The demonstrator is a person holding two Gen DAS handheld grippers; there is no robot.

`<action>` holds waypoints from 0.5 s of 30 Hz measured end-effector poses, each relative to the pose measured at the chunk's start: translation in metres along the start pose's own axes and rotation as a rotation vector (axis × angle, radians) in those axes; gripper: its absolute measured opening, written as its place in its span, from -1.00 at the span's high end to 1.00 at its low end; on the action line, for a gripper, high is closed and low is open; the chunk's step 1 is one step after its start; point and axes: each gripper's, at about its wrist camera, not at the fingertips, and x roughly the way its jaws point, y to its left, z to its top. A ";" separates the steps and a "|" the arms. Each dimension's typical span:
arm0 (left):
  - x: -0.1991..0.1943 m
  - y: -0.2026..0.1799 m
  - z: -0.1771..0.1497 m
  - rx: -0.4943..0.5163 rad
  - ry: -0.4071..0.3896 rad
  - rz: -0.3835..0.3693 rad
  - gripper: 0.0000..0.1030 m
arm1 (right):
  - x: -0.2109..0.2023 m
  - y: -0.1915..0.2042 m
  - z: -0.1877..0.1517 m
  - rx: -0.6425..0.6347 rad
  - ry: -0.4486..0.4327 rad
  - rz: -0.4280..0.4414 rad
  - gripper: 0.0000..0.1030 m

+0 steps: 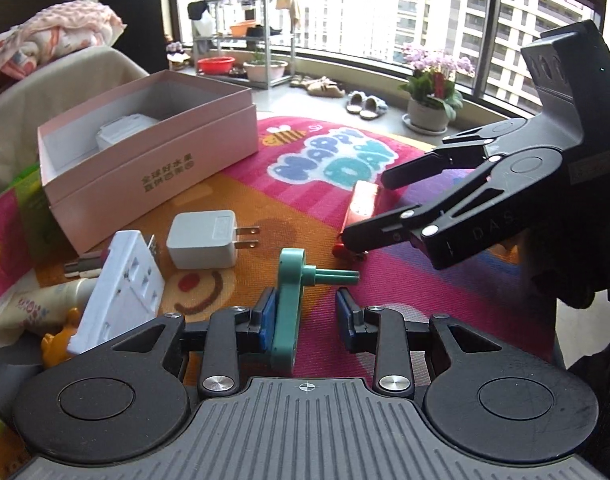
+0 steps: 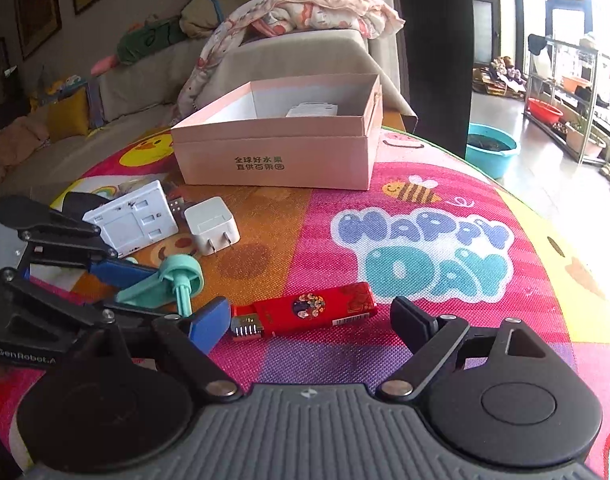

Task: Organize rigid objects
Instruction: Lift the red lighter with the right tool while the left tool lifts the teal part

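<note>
Left jaws: We find the left gripper set narrow, with a teal peg part between its blue pads.
Left grip: The part's flat plate stands upright against the left pad and its peg reaches across to the right pad; we judge it held.
Right jaws: We find the right gripper standing wide, with nothing pressed between its black fingers.
Red lighter: A red lighter lies flat on the mat, in the gap between the right gripper's open fingers. We cannot tell whether either finger touches it.
Grippers: The two are close, the left gripper's blue fingers just left of the lighter.
Near left items: A white charger and a white socket plate sit just beyond the teal part, close together.
Pink box: An open pink box stands farther off, with a white item inside.
Surface: We note a bright printed mat under everything.
Left edge: A cream tube and an orange toy lie by the socket plate.
</note>
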 end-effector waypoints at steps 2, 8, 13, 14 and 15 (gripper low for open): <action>0.000 -0.002 0.000 0.018 0.010 -0.040 0.29 | 0.000 -0.003 0.000 0.021 -0.005 0.001 -0.70; -0.001 -0.011 -0.001 0.069 0.031 -0.082 0.16 | -0.005 -0.010 0.003 0.072 -0.038 -0.043 -0.70; 0.000 -0.012 0.000 0.040 0.039 -0.099 -0.09 | -0.015 -0.019 0.010 0.047 -0.094 -0.147 -0.70; 0.001 -0.014 0.000 0.035 0.040 -0.108 -0.28 | -0.015 -0.022 0.011 0.048 -0.093 -0.165 -0.70; 0.002 -0.016 -0.001 0.040 0.041 -0.124 -0.40 | -0.016 -0.026 0.012 0.057 -0.089 -0.176 -0.70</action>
